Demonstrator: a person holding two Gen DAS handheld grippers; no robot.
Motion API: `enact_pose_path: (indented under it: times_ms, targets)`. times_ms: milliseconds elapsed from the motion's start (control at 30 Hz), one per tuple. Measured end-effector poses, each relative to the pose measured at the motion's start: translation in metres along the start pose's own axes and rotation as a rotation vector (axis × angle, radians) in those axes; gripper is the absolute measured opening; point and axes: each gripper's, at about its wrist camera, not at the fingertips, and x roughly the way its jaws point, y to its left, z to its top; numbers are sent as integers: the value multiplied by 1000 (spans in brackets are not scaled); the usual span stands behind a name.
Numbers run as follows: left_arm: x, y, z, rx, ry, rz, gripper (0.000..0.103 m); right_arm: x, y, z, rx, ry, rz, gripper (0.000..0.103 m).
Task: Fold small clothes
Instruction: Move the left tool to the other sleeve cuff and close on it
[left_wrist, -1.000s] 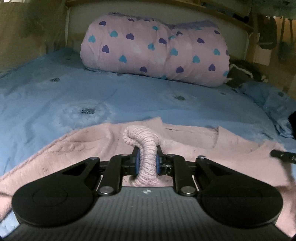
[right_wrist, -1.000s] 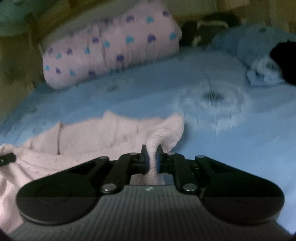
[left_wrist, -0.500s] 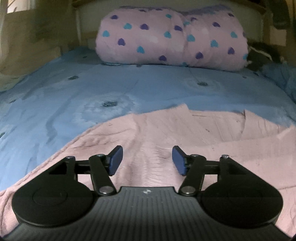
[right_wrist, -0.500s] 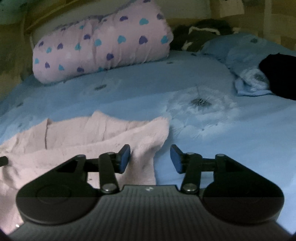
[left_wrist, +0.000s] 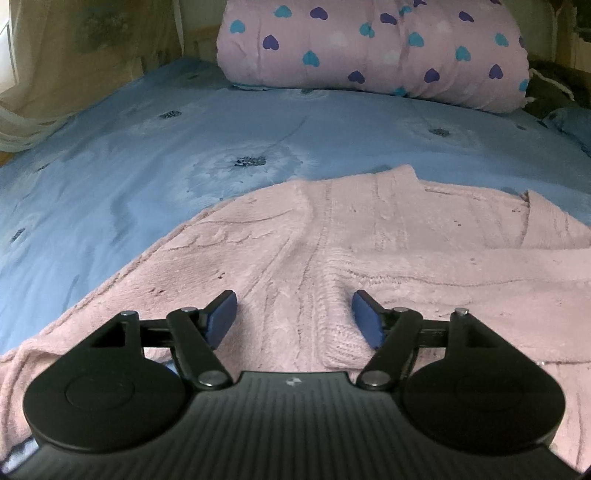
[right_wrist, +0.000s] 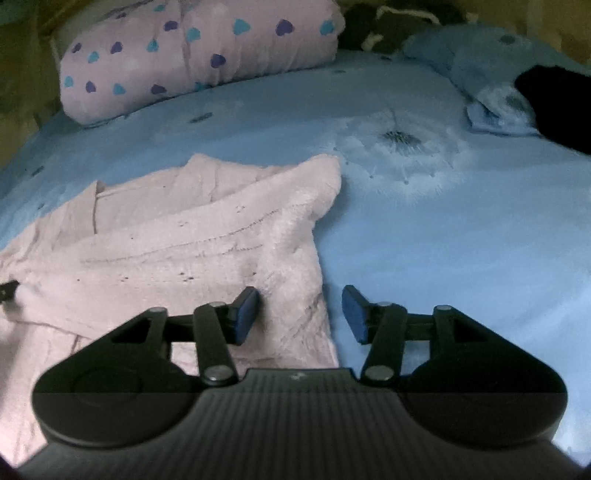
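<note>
A: Currently both claws are being held spread, nothing pinched. Left gripper (left_wrist: 293, 317) is being hovered over the pink knit garment (left_wrist: 369, 251), with a ribbed fold of it lying between and just ahead of the pads. Right gripper (right_wrist: 299, 314) is being held at the garment's right edge (right_wrist: 295, 258): left pad over knit, right pad over bare blue bedsheet (right_wrist: 461, 240).

B: Next fold grip, judged?

A: Probably. A raised edge is being favoured over flat knit, so the ribbed fold is being suggested for the left claw.

B: Right side?

A: Edge is being kept between the pads; all layers should be taken, no sheet. Heart-print bolster (left_wrist: 369, 51) is lying well ahead, not being approached.
</note>
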Motion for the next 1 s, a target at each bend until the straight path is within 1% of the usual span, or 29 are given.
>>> enact_pose_path:
  times_ms: [167,333,433,533,600,700,867,1000]
  targets:
    - [-33,14,3,-8,-22,-1,75,-12,2,5,7,-3,12,54]
    - [-75,41,3,-14,-54,14,75,-42,9,6,-5,-57,70,54]
    - [-100,65,1,-14,-72,46,75,-59,13,5,6,-81,109,54]
    - [-122,95,-2,-50,-82,81,75,-76,16,-4,24,-84,153,54]
    - [-134,117,-5,-82,-78,85,75,-85,21,-11,22,-74,173,54]
    - [-150,147,-4,-120,-65,83,75,-102,24,-23,12,-86,192,54]
    - [-182,191,1,-154,-92,137,75,-126,23,-49,2,-102,215,54]
    - [-194,219,-10,-189,-82,176,75,-135,24,-70,-8,-103,223,54]
